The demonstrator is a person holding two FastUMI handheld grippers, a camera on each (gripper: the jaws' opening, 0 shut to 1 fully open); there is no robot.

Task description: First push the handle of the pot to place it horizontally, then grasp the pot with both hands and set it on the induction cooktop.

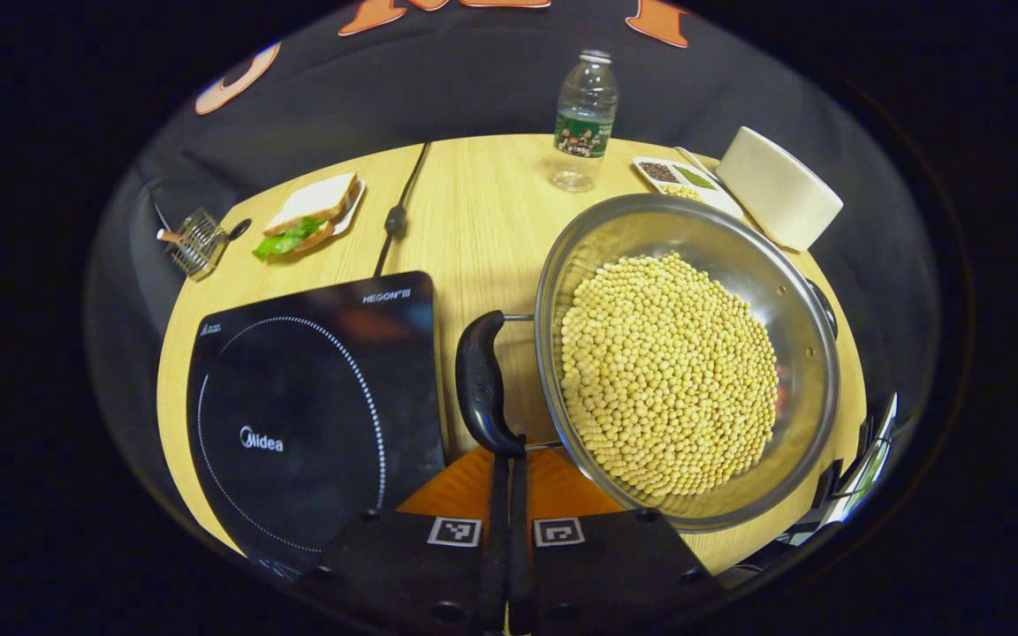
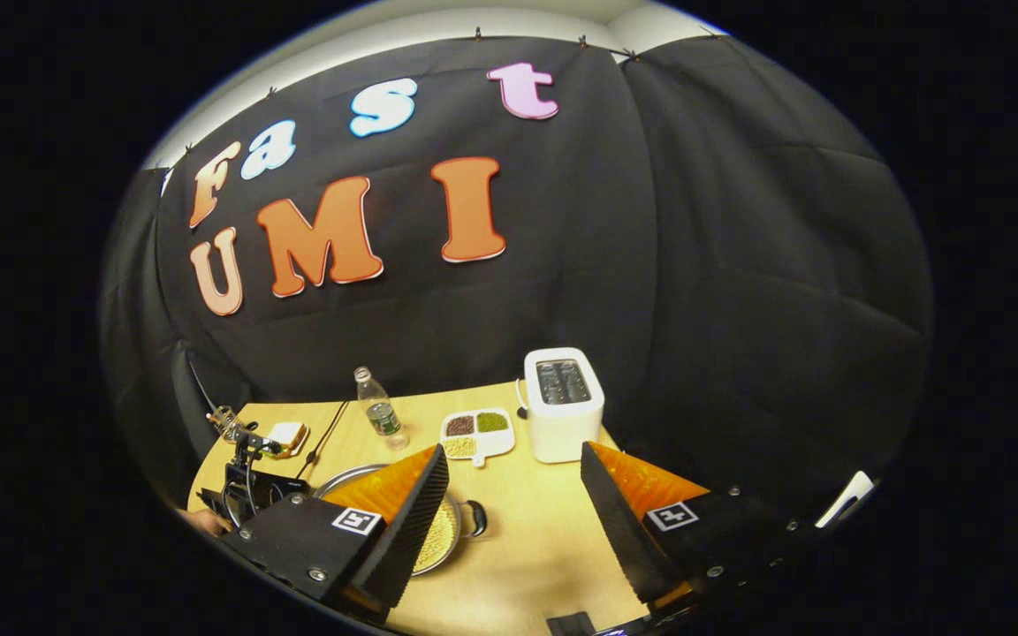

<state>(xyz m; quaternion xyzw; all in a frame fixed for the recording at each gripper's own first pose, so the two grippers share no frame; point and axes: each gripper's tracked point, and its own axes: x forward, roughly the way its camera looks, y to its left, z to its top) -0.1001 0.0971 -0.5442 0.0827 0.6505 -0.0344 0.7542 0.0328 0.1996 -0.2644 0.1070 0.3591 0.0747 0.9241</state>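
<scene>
Nearest item: my left tongs (image 1: 509, 481), fingers pressed together with no gap and nothing between them, tips touching the near end of the black moulded pot handle (image 1: 481, 382). By my reading, the handle-pushing step is in hand; the lift has not begun.

Item: round stainless-steel pot (image 1: 792, 309), shiny and shallow-walled, heaped with small pale yellow beans (image 1: 668, 375), matte and pebbly. It stands on the light wooden bench (image 1: 482, 203), just right of the cooktop. A second dark handle (image 1: 824, 305) sits on the pot's far rim.

Item: flat black glass induction cooktop (image 1: 315, 389), glossy, with a dotted ring, left of the pot and not touching it.

Item: my right tongs (image 2: 509, 521), fingers spread wide and holding nothing, raised above the bench on the pot's right side.

Beyond the pot: clear plastic water bottle (image 1: 584, 119), white divided dish of seeds (image 1: 681, 181), white boxy toaster (image 1: 778, 187).

Next move, as I judge it: finish swinging the handle level, then open the left tongs; each takes a handle. Smooth steel and loose beans call for a level lift.
</scene>
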